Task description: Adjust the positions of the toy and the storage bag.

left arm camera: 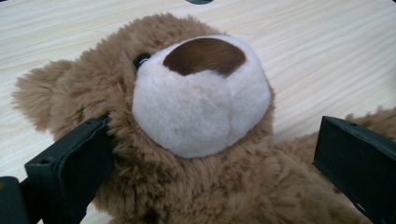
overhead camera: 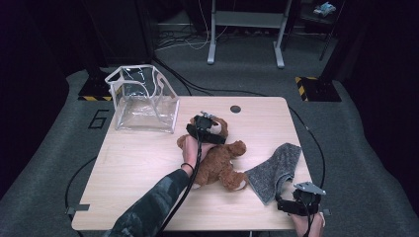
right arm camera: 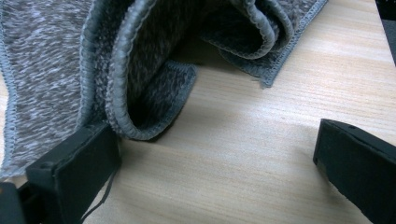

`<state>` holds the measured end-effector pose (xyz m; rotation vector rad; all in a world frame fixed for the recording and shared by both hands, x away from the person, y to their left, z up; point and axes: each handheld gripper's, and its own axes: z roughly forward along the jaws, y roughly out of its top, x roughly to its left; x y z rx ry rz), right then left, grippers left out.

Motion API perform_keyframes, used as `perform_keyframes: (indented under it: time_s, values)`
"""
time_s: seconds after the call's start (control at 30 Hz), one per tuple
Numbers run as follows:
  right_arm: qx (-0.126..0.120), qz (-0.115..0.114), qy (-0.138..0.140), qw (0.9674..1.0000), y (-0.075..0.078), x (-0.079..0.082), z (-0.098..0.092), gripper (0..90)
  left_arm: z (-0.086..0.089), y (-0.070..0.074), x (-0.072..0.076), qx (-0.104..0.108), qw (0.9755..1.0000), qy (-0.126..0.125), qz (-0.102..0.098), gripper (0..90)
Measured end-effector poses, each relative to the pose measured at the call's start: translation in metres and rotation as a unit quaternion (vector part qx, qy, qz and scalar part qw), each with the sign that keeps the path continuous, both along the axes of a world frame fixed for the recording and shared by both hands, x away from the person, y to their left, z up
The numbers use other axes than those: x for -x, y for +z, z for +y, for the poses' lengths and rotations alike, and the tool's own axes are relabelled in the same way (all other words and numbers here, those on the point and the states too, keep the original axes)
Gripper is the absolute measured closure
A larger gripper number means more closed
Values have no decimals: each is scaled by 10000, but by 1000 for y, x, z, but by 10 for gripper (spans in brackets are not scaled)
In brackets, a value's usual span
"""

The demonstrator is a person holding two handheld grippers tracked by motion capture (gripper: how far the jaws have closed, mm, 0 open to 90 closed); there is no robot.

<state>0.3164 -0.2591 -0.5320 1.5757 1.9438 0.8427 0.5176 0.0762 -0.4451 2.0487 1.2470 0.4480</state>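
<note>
At the far left of the table (overhead camera: 138,163) a clear plastic bag (overhead camera: 143,101) is seen standing open, well apart from the grippers. Just right of it, near the middle of the table, a brown teddy bear (overhead camera: 222,158) is lying on its back. The left gripper (overhead camera: 205,129) is held over the bear's head; in the left gripper view its jaws are spread wide on either side of the neck, one jaw touching the fur and the other apart from it, so nothing is gripped yet. For a sound grasp, the jaws should be lowered further around the neck and centred before being closed, so the soft fur is pinched evenly and does not slip. Further right, a grey cloth (overhead camera: 274,170) is lying loosely folded beside the bear's foot. At the near right edge the right gripper (overhead camera: 291,203) is held wide open and empty, one jaw just beside the cloth's folded edge (right arm camera: 140,116).
</note>
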Motion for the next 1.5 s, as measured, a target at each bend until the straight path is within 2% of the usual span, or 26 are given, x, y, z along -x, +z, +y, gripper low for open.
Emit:
perform_keyframes:
  time_s: [0.13,0.2,0.33,0.4,0.53,0.57,0.6,0.7,0.77,0.83,0.9,0.93,0.97,1.0,1.03,1.07,1.1,1.17,1.23,1.33,1.4,1.47,1.5]
  values:
    - [-1,0,-5,10000,0,0,0,0,5,-9,1,37,9999,-1,-117,0]
    - [0,4,-4,10000,0,0,0,0,6,-12,2,47,9998,84,-159,0]
    - [2,2,-10,10000,0,0,0,0,7,-16,2,-25,9998,155,-151,0]
    - [3,2,-11,10000,0,0,0,0,8,-18,0,-132,9998,151,-87,0]
    - [1,2,-13,10000,0,0,0,0,10,-23,-1,-144,9998,114,-48,0]
    - [1,1,-12,10000,0,0,0,0,12,-26,-2,-130,9999,103,16,0]
    - [1,0,-14,10000,0,0,0,0,13,-27,-2,-80,9999,131,-3,0]
    - [5,1,-16,10000,0,0,0,0,12,-27,-3,-142,9999,72,8,0]
    - [3,0,-17,10000,0,0,0,0,10,-25,-1,-264,9995,99,-109,0]
    - [2,-2,-16,10000,0,0,0,0,8,-21,4,-272,9989,112,-378,0]
    - [-3,-6,-16,10000,0,0,0,0,6,-15,12,-208,9961,97,-849,23]
    - [-3,-5,-14,10000,0,0,0,0,4,-14,13,-207,9956,17,-910,44]
    - [-3,-5,-15,10000,0,0,0,0,4,-15,13,-226,9960,-52,-866,49]
    - [-4,-3,-16,10000,0,0,0,0,4,-16,10,-142,9971,-66,-751,46]
    - [-2,-2,-16,10000,0,0,0,0,7,-17,8,-190,9979,-118,-611,43]
    - [-2,-3,-15,10000,0,0,0,0,8,-19,5,-151,9985,-92,-526,39]
    - [-1,-2,-16,10000,0,0,0,0,12,-21,2,-91,9994,-82,-338,29]
    - [2,0,-15,10000,0,0,0,0,16,-26,-2,-58,9998,-51,-173,14]
    - [1,3,-21,10000,0,0,0,0,19,-29,-4,22,10000,-38,-76,16]
    - [2,5,-23,10000,0,0,1,0,14,-31,-6,-92,9999,-92,36,29]
    - [3,7,-24,10000,0,0,1,0,10,-31,-7,-181,9998,-86,71,88]
    - [5,3,-19,10000,0,0,0,0,9,-32,-6,-222,9997,-110,69,201]
    - [3,5,-23,10000,0,0,1,0,8,-32,-5,-241,9996,-167,37,289]
